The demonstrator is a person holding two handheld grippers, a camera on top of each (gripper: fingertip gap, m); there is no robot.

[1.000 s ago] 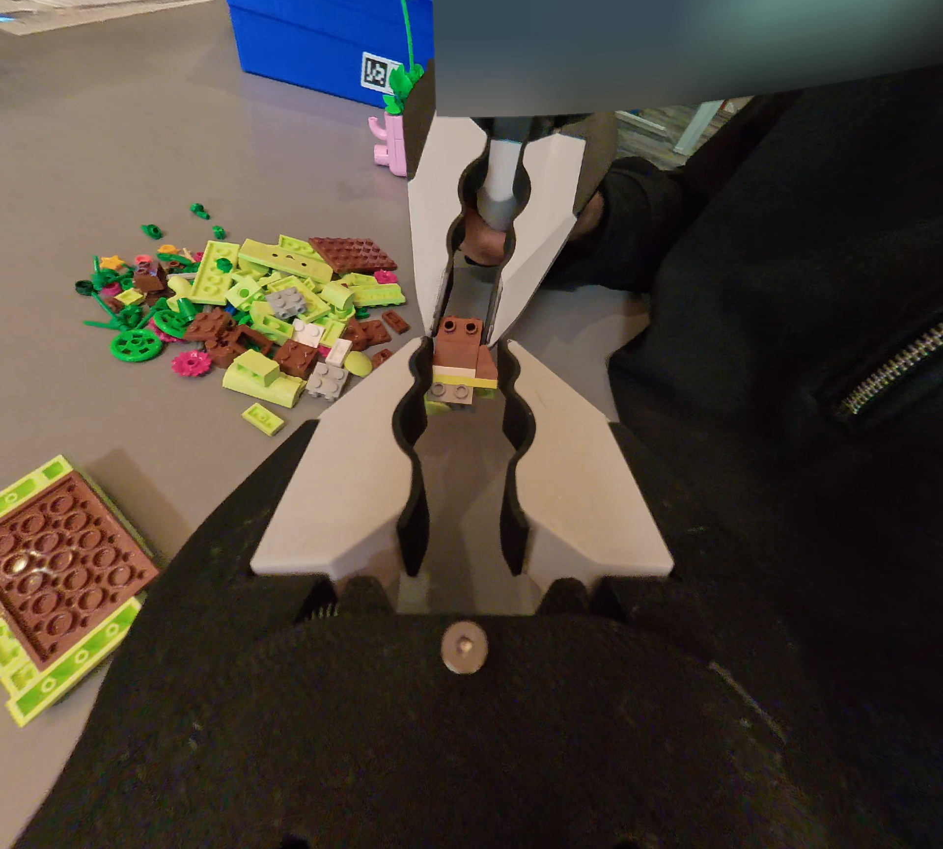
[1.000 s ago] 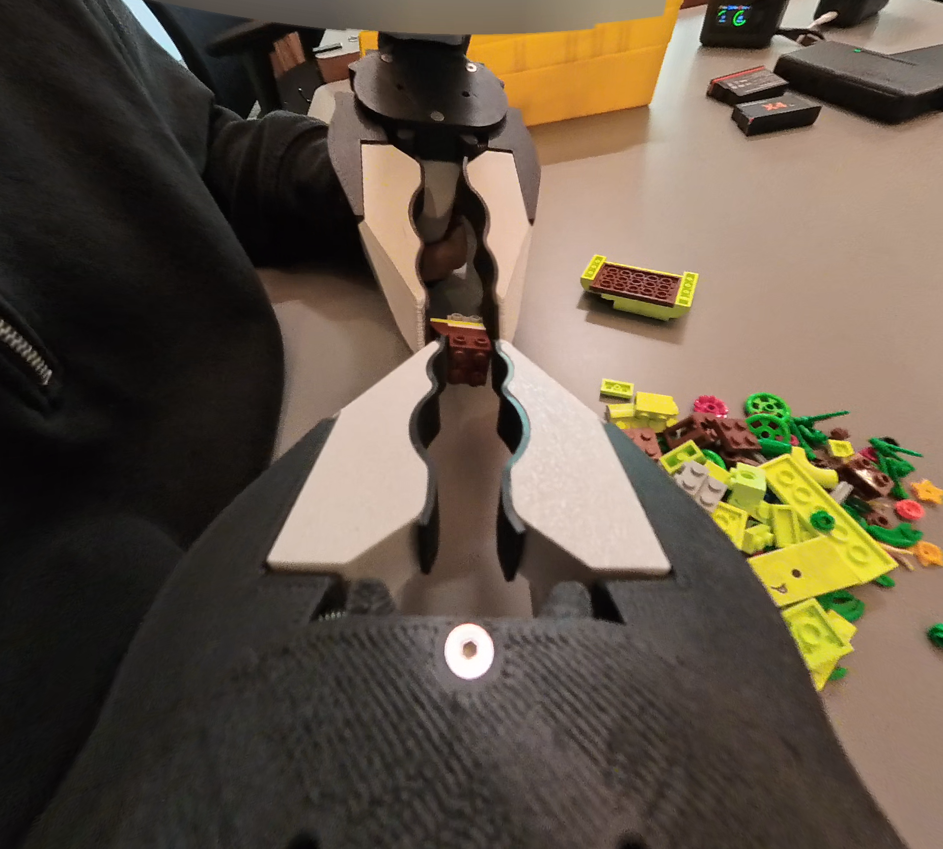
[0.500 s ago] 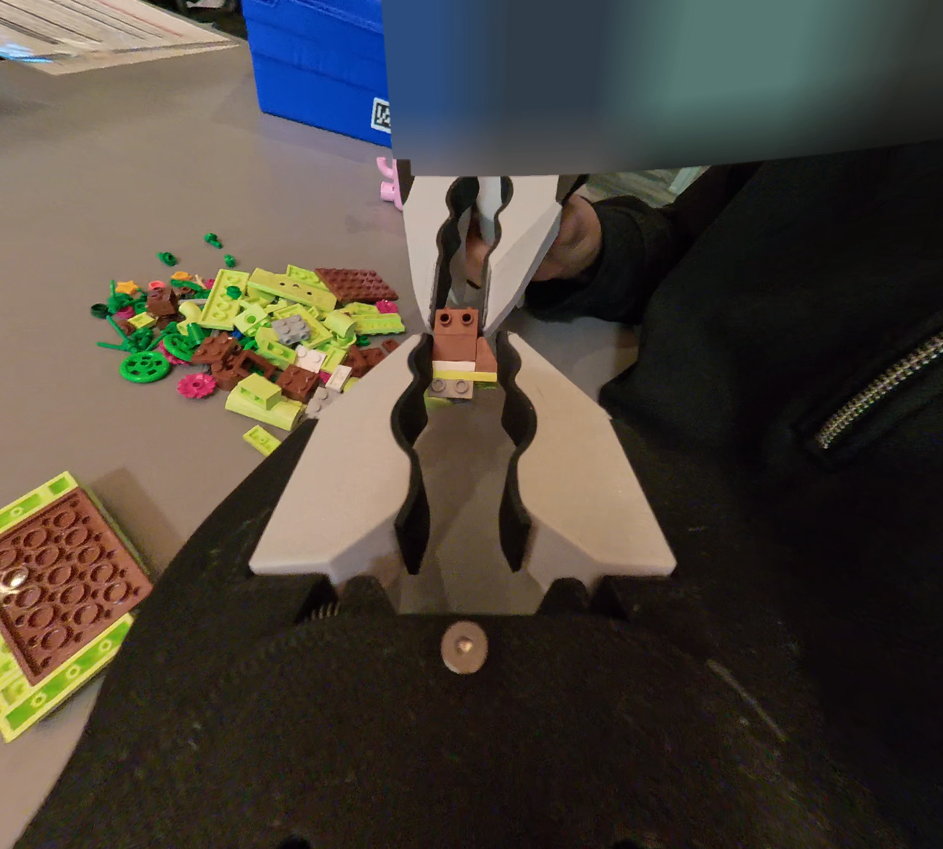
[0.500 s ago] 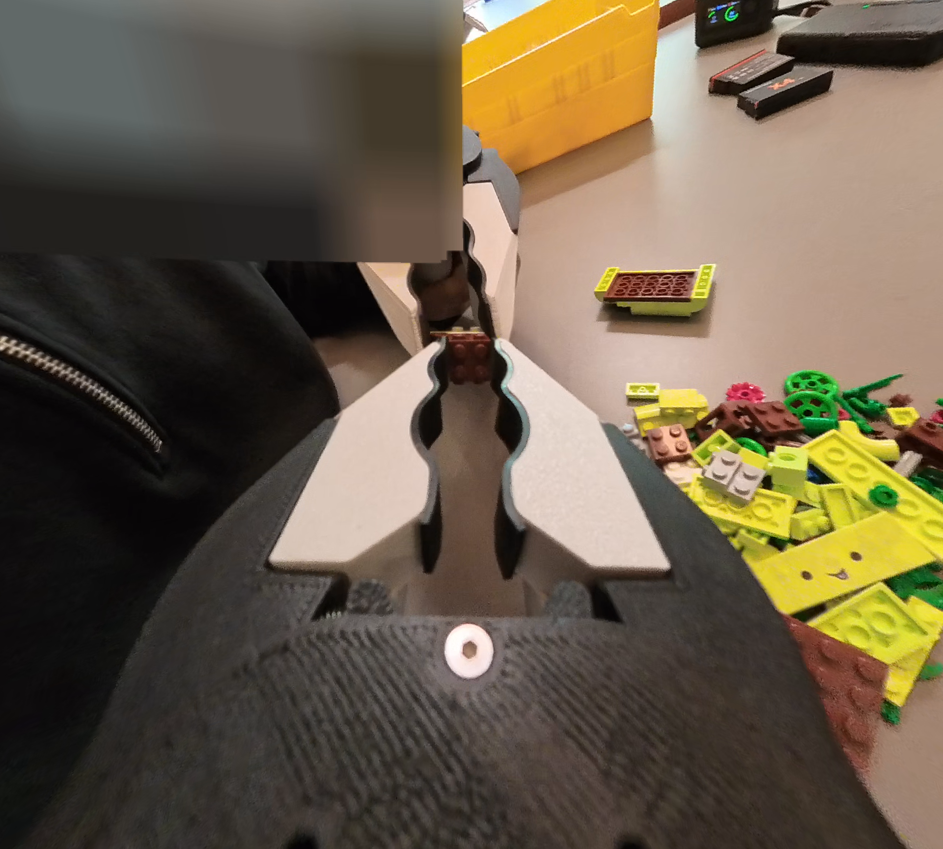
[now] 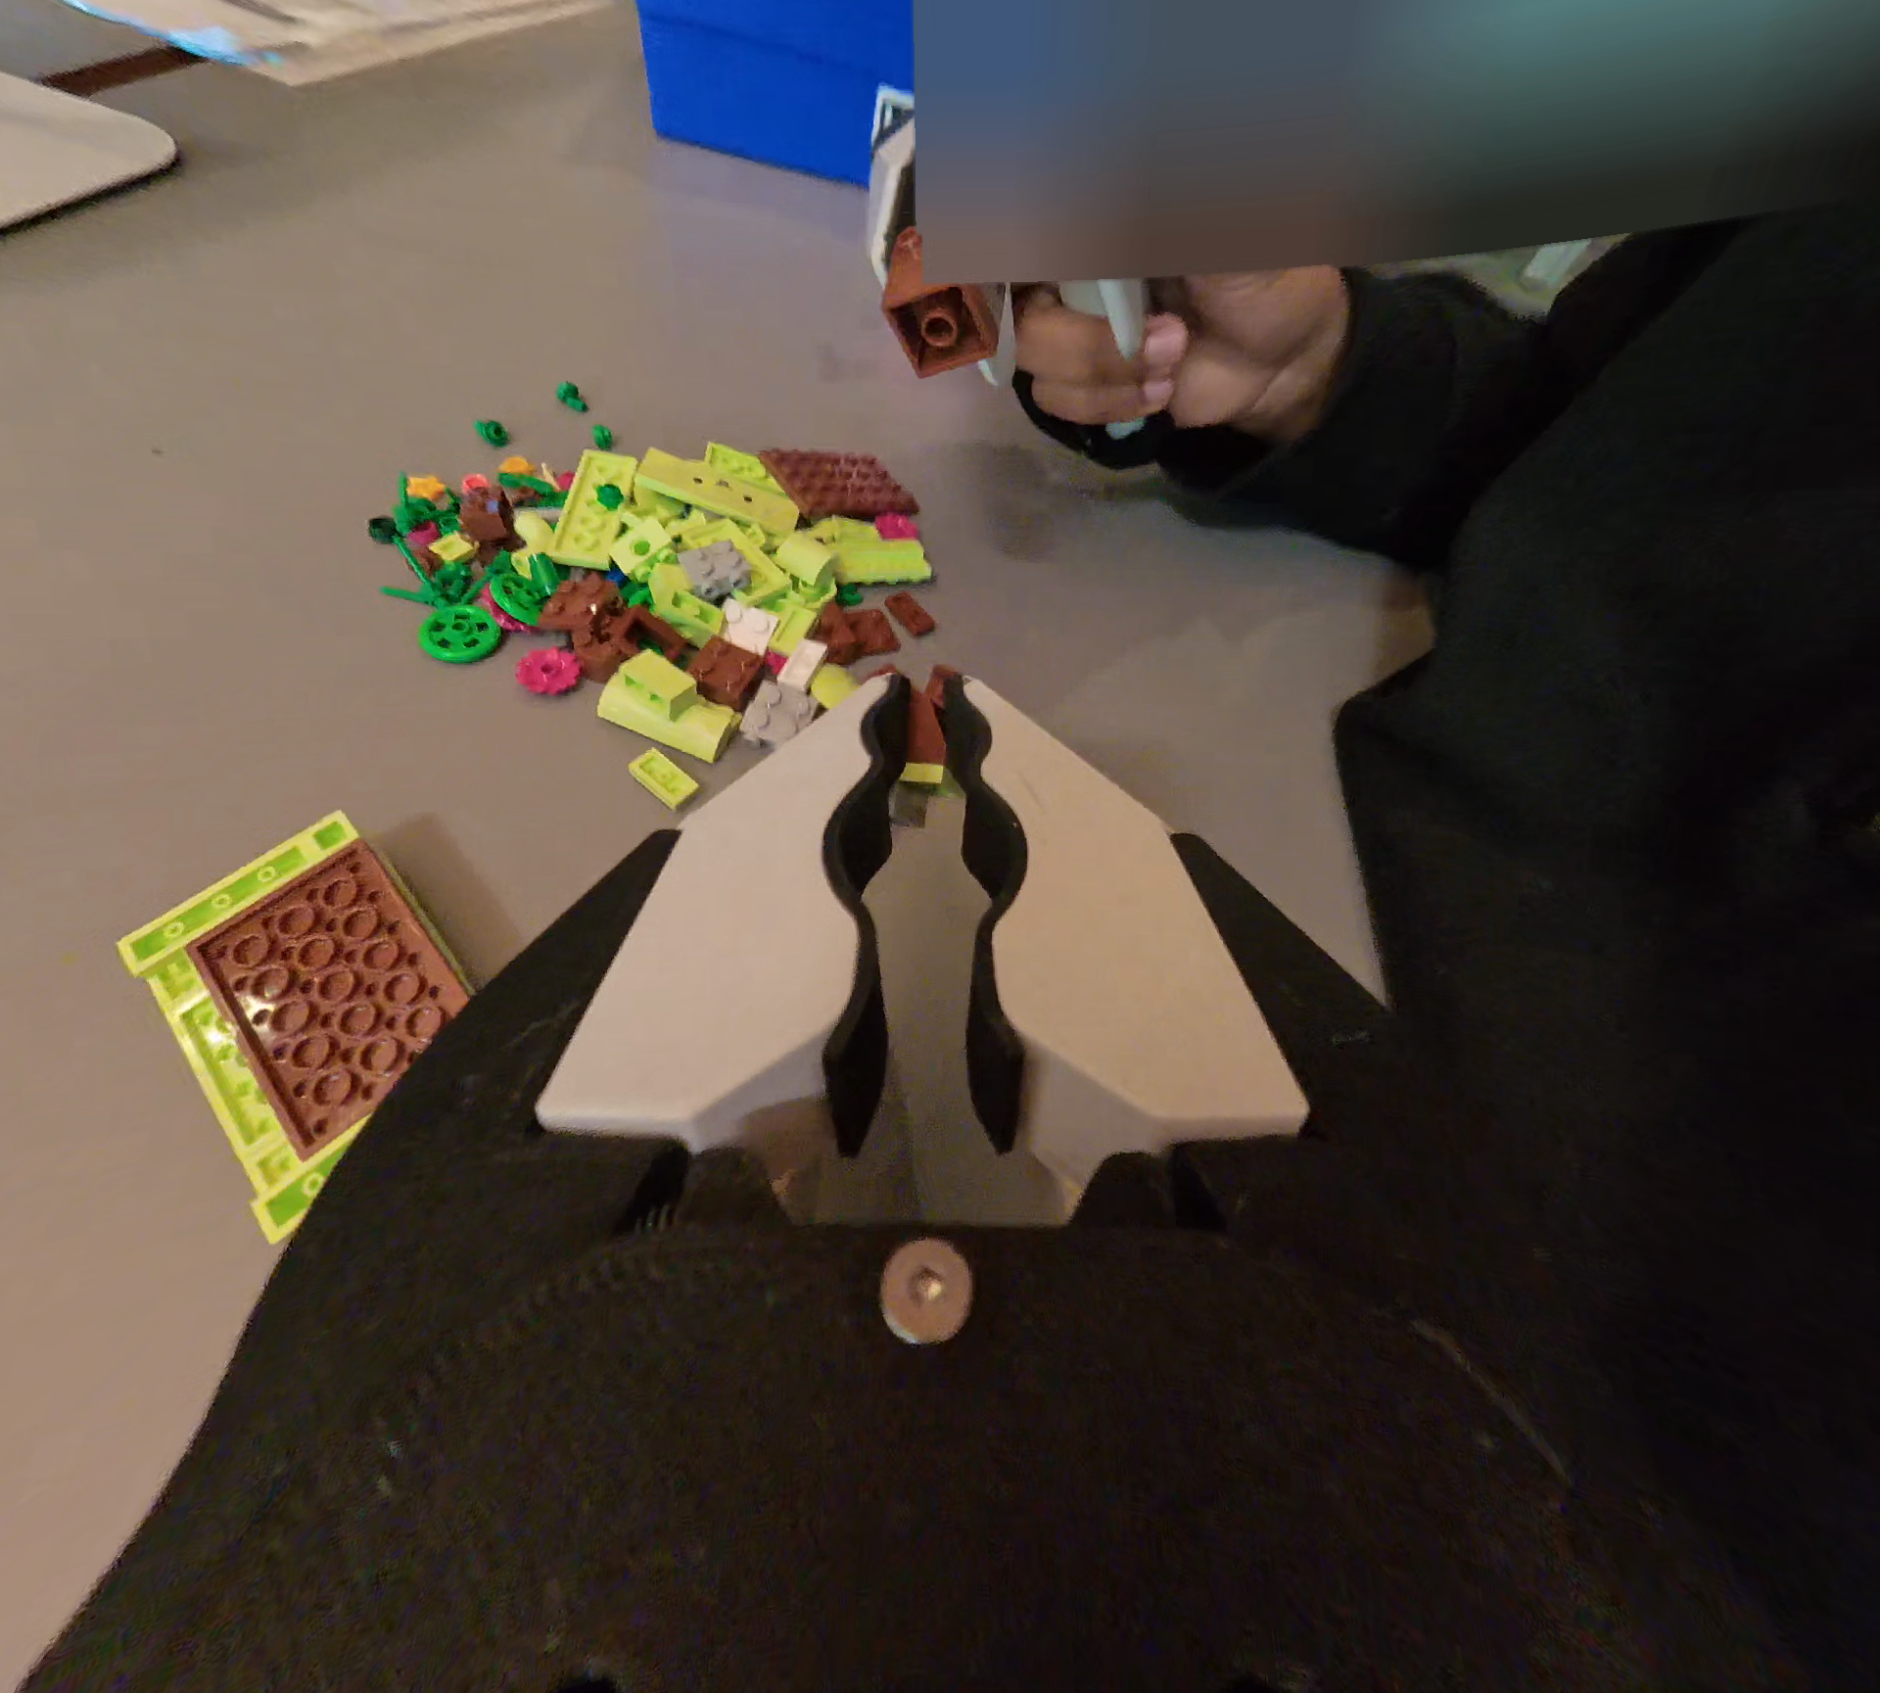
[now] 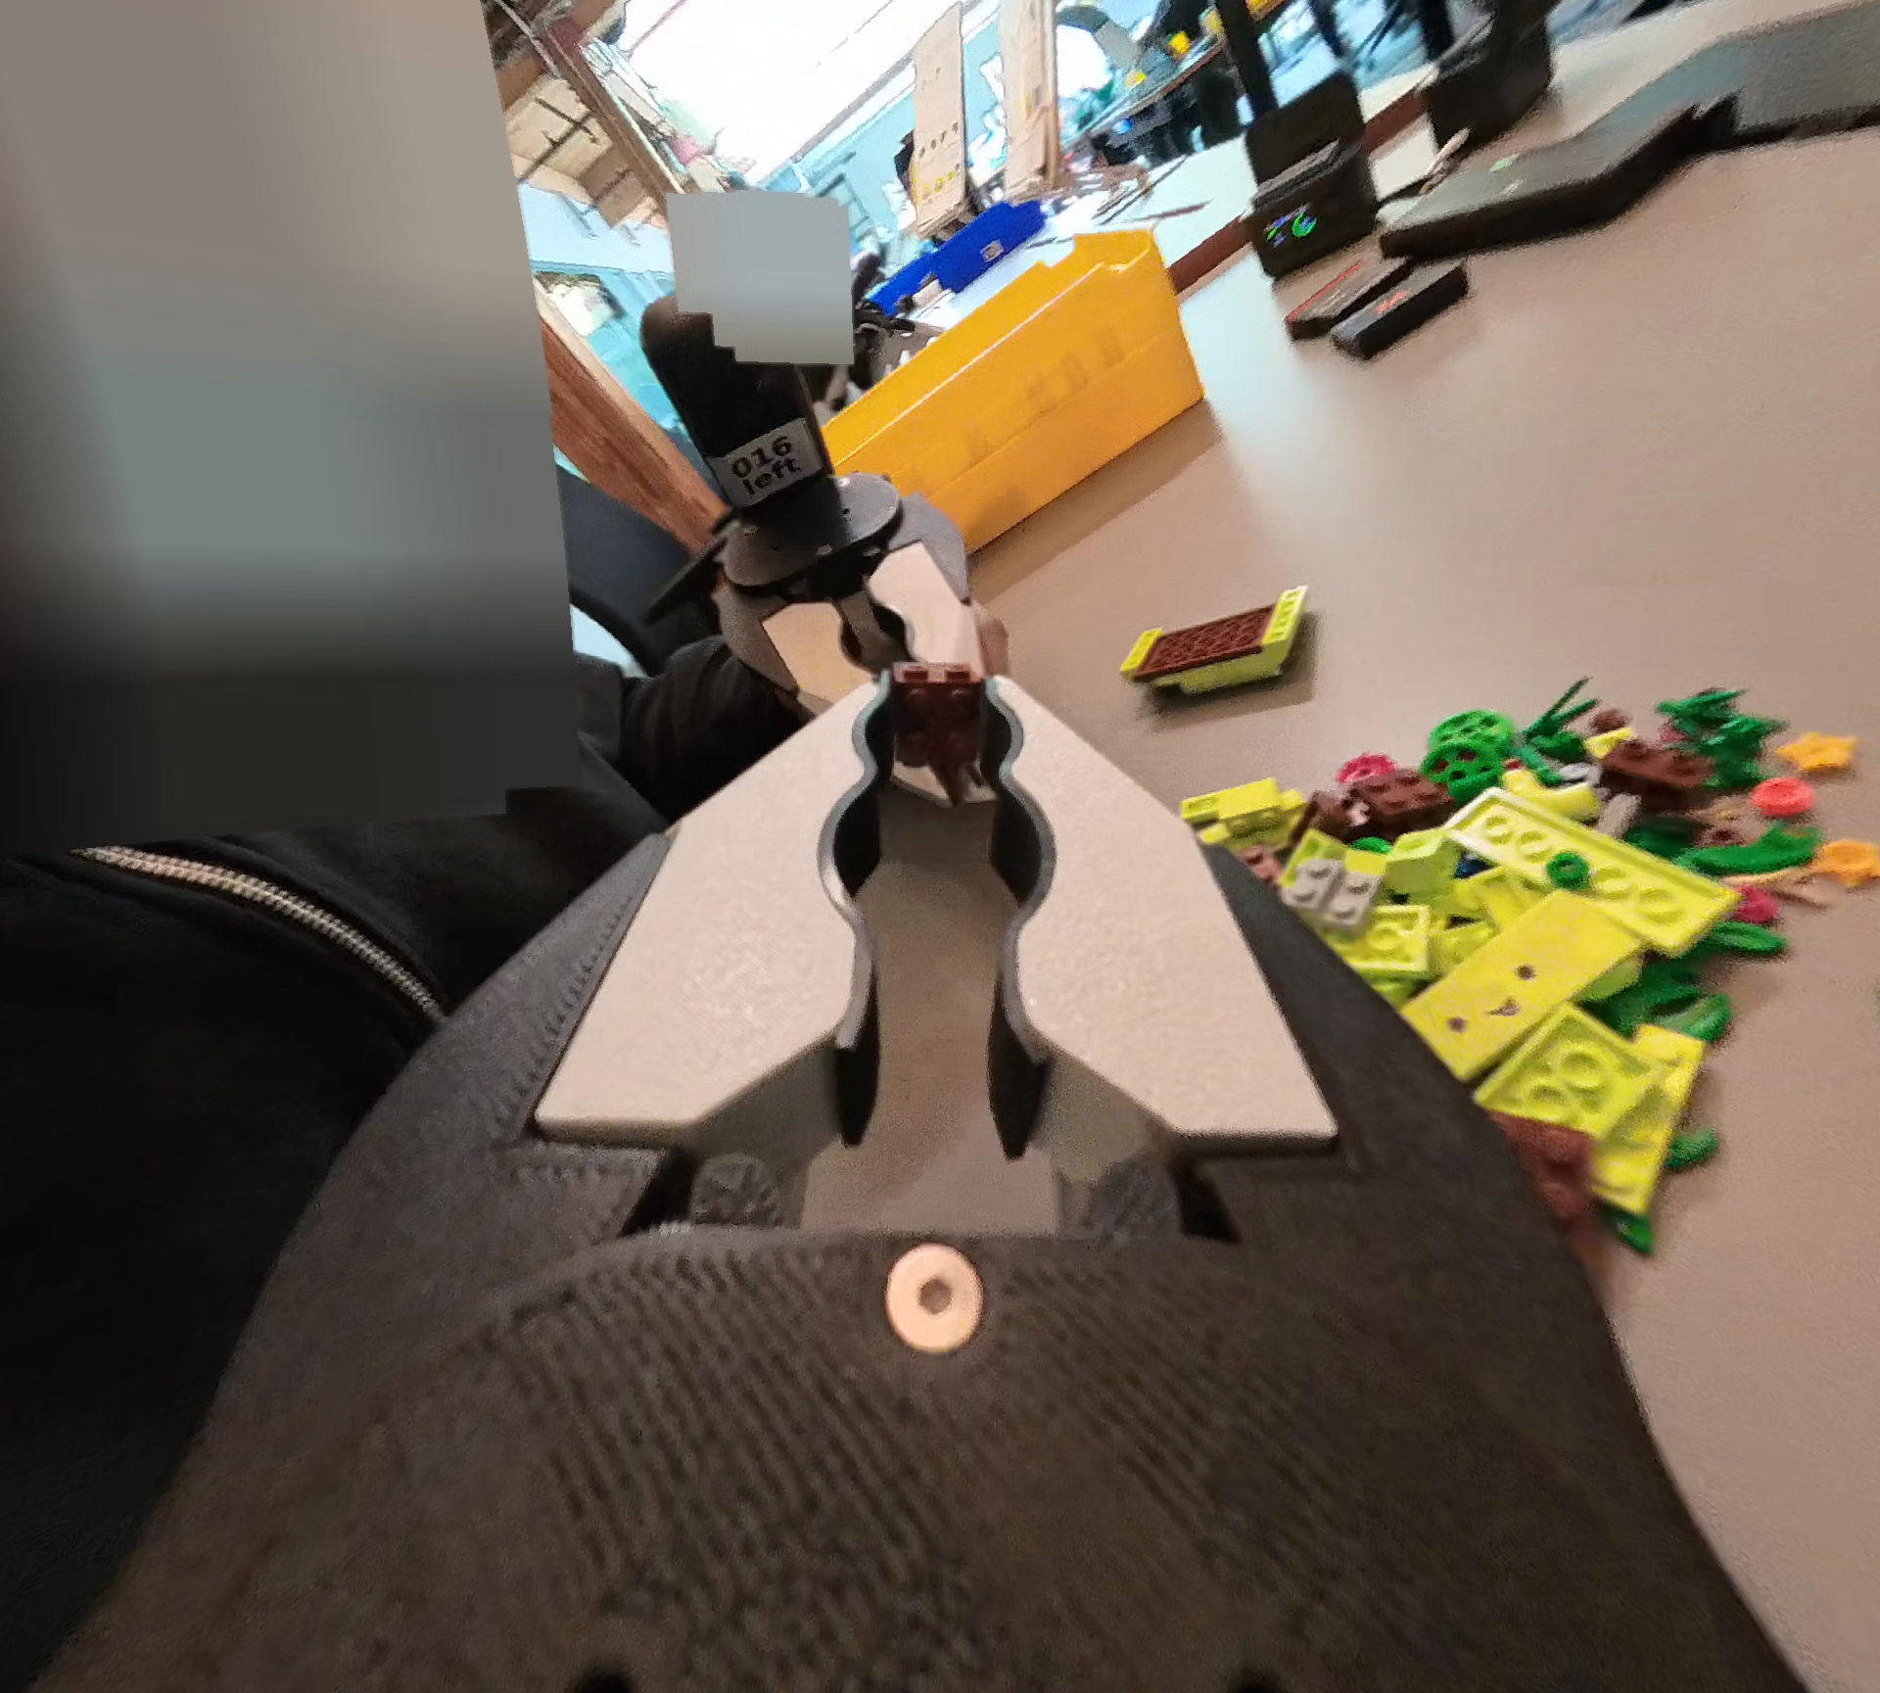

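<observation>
The left tool [image 5: 923,690] pinches a small brown-and-lime brick stack [image 5: 924,734]. The right tool [image 6: 936,696] clamps a brown brick [image 6: 931,721]. Both hang above the grey tabletop [image 5: 305,322], beside the loose brick pile [image 5: 661,586]; a brown plate [image 5: 305,1003] lies apart.

Left gripper [image 5: 924,696]: matt grey plastic fingers [image 5: 732,912], black wavy pads; body black, coarse, faintly grained. Bright metal screw [image 5: 925,1289] at centre. Right gripper [image 6: 938,700]: same matt grey plastic, layered ribbed black body. Brown brick [image 6: 931,713]: glossy moulded plastic. Brick pile [image 5: 661,576]: shiny plastic, lime, green, brown. Brown studded plate [image 5: 320,1013]: glossy, catches highlights. Tabletop [image 5: 305,322]: smooth matt grey. Yellow bin [image 6: 1017,393]: smooth plastic. Jacket [image 6: 203,983]: black matt cloth, metal zip.
</observation>
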